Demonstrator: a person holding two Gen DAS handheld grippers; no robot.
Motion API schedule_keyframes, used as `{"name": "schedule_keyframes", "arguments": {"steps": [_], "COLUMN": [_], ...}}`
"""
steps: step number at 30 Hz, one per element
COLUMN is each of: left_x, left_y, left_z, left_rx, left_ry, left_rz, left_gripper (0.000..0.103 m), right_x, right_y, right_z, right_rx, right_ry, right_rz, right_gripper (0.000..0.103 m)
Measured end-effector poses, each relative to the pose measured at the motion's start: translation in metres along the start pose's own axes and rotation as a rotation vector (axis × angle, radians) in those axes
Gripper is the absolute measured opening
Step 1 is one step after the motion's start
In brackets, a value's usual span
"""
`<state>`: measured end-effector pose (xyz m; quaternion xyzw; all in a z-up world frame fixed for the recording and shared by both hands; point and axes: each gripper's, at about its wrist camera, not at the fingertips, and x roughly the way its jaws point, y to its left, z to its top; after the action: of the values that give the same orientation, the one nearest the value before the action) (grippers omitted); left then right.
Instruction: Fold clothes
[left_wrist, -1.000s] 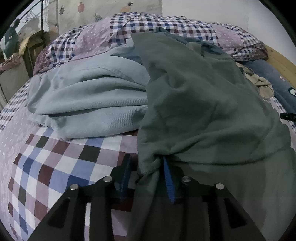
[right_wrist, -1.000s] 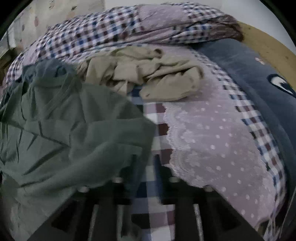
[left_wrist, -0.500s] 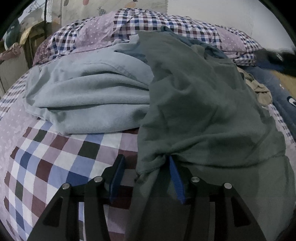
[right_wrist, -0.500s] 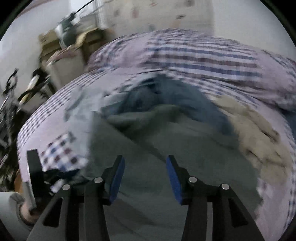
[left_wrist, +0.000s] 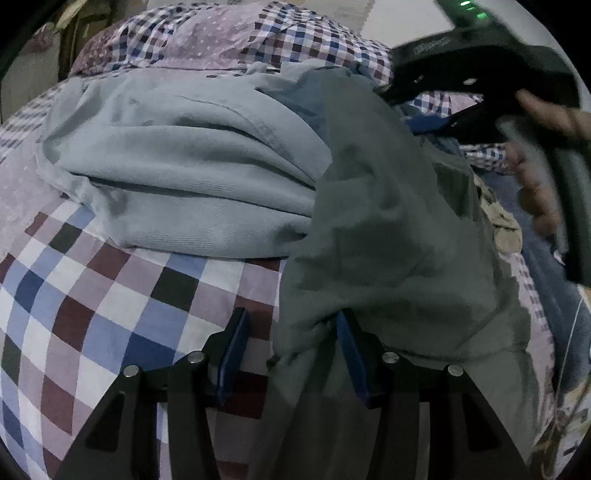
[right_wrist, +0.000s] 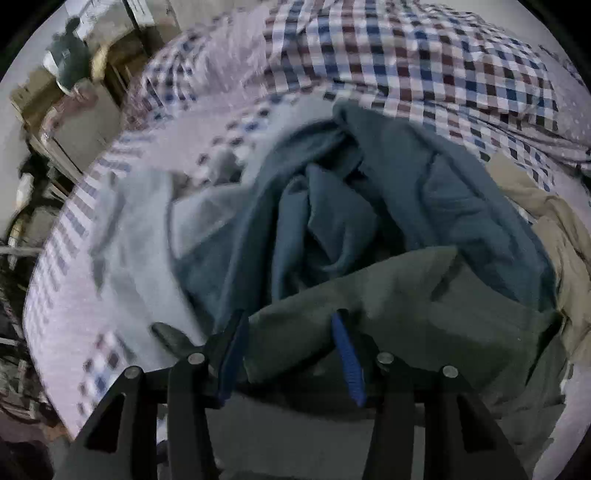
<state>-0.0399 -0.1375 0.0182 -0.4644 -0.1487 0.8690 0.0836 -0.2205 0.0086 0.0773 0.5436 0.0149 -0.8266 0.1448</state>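
Note:
A dark green garment (left_wrist: 388, 229) lies rumpled on the bed, draped over a pale blue-grey garment (left_wrist: 184, 177). My left gripper (left_wrist: 291, 350) is open at the green garment's near edge. A bunched corner of the cloth sits between the jaws, against the right pad (left_wrist: 347, 347). In the right wrist view my right gripper (right_wrist: 290, 347) is open, low over a fold of the same green garment (right_wrist: 406, 302). A teal garment (right_wrist: 332, 221) is heaped just beyond it. In the left wrist view the right gripper's black body (left_wrist: 480, 70), held by a hand (left_wrist: 539, 118), hangs above the pile's far side.
The bed has a checked cover (left_wrist: 92, 295) and a checked quilt (right_wrist: 424, 74) bunched at the far end. A beige garment (right_wrist: 561, 229) lies right of the pile, with a dark blue pillow (left_wrist: 554, 280) past it. Furniture (right_wrist: 66, 103) stands beyond the bed's left edge.
The left jaws have spread wider around the green cloth's corner. The right gripper has swung left from the garment's right edge to the pile's far side and now shows in the left wrist view.

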Motion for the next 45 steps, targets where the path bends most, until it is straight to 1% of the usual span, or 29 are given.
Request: {"name": "schedule_keyframes", "arguments": {"steps": [1,2,4,5,6,7,9,11,12,15,16,17,18,20,22,24,26,29,30,32,33,34,35,36,37,39,41,42,45], "left_x": [0.000,0.000,-0.001,-0.002,-0.003,-0.005,-0.010,-0.010,-0.007,0.003,0.003,0.003,0.003,0.002,0.001,0.002,0.002,0.003,0.003,0.005,0.005,0.006,0.006,0.007,0.007,0.006,0.005,0.005,0.005], "left_y": [0.000,0.001,0.000,0.000,0.000,0.001,-0.002,-0.005,-0.005,-0.005,-0.005,-0.005,-0.006,-0.006,-0.008,-0.009,-0.010,-0.012,-0.012,-0.014,-0.015,-0.016,-0.016,-0.015,-0.015,-0.014,-0.013,-0.013,-0.015], "left_z": [0.000,0.000,0.000,0.001,0.002,0.002,0.002,0.002,0.003,0.004,0.004,0.004,0.004,0.005,0.004,0.005,0.004,0.003,0.003,0.003,0.003,0.003,0.004,0.004,0.004,0.004,0.003,0.003,0.002], "left_rx": [-0.002,0.001,0.006,0.004,-0.001,-0.007,0.004,0.019,0.024,0.022,0.021,0.020,0.020,0.018,0.019,0.025,0.025,0.025,0.028,0.032,0.034,0.035,0.036,0.035,0.035,0.033,0.035,0.040,0.055], "left_ry": [0.000,0.001,-0.001,-0.003,-0.006,-0.014,-0.031,-0.027,-0.019,0.023,0.025,0.025,0.024,0.024,0.024,0.024,0.023,0.022,0.021,0.020,0.020,0.020,0.020,0.020,0.021,0.021,0.021,0.021,0.018], "left_rz": [-0.003,-0.003,-0.007,-0.014,-0.030,-0.052,-0.069,-0.053,-0.042,-0.016,-0.020,-0.024,-0.030,-0.040,-0.042,-0.037,-0.036,-0.036,-0.034,-0.029,-0.027,-0.025,-0.024,-0.024,-0.024,-0.025,-0.025,-0.024,-0.014], "left_gripper": [0.053,0.053,0.051,0.042,0.037,0.037,0.037,0.037,0.037,0.039,0.039,0.041,0.046,0.054,0.055,0.055,0.055,0.055,0.055,0.055,0.055,0.055,0.055,0.055,0.055,0.055,0.055,0.055,0.055], "right_x": [0.002,-0.002,-0.021,-0.033,-0.043,-0.049,-0.051,-0.042,-0.035,-0.016,-0.016,-0.023,-0.031,-0.052,-0.066,-0.067,-0.058,-0.036,-0.031,-0.022,-0.019,-0.015,-0.014,-0.014,-0.018,-0.038,-0.055,-0.058,-0.035], "right_y": [0.002,0.004,0.008,0.010,0.012,0.014,0.019,0.020,0.019,0.008,0.005,0.002,-0.002,-0.009,-0.011,-0.002,0.009,0.022,0.023,0.022,0.022,0.023,0.025,0.027,0.029,0.027,0.017,0.008,-0.013], "right_z": [0.001,0.003,0.009,0.013,0.017,0.020,0.026,0.026,0.026,0.025,0.024,0.021,0.018,0.011,0.002,-0.003,-0.012,-0.027,-0.031,-0.033,-0.032,-0.032,-0.033,-0.035,-0.037,-0.043,-0.048,-0.047,-0.040], "right_rx": [-0.007,-0.024,-0.045,-0.051,-0.054,-0.059,-0.075,-0.071,-0.055,0.002,0.021,0.041,0.061,0.081,0.063,-0.026,-0.129,-0.248,-0.263,-0.267,-0.270,-0.281,-0.297,-0.312,-0.327,-0.318,-0.262,-0.218,-0.148], "right_ry": [-0.006,-0.038,-0.125,-0.180,-0.220,-0.250,-0.280,-0.269,-0.257,-0.192,-0.197,-0.221,-0.249,-0.306,-0.318,-0.275,-0.215,-0.117,-0.103,-0.093,-0.089,-0.081,-0.076,-0.072,-0.084,-0.156,-0.225,-0.238,-0.155], "right_rz": [-0.012,-0.026,-0.025,-0.033,-0.042,-0.058,-0.084,-0.100,-0.102,-0.076,-0.072,-0.068,-0.062,-0.014,0.052,0.111,0.082,0.002,-0.022,-0.015,-0.008,-0.006,-0.014,-0.026,-0.035,-0.026,-0.054,-0.084,-0.178], "right_gripper": [0.017,0.006,0.006,0.006,0.005,0.005,0.006,0.006,0.010,0.015,0.025,0.043,0.049,0.060,0.063,0.063,0.062,0.061,0.061,0.061,0.058,0.052,0.021,0.003,0.003,0.003,0.002,0.002,0.003]}}
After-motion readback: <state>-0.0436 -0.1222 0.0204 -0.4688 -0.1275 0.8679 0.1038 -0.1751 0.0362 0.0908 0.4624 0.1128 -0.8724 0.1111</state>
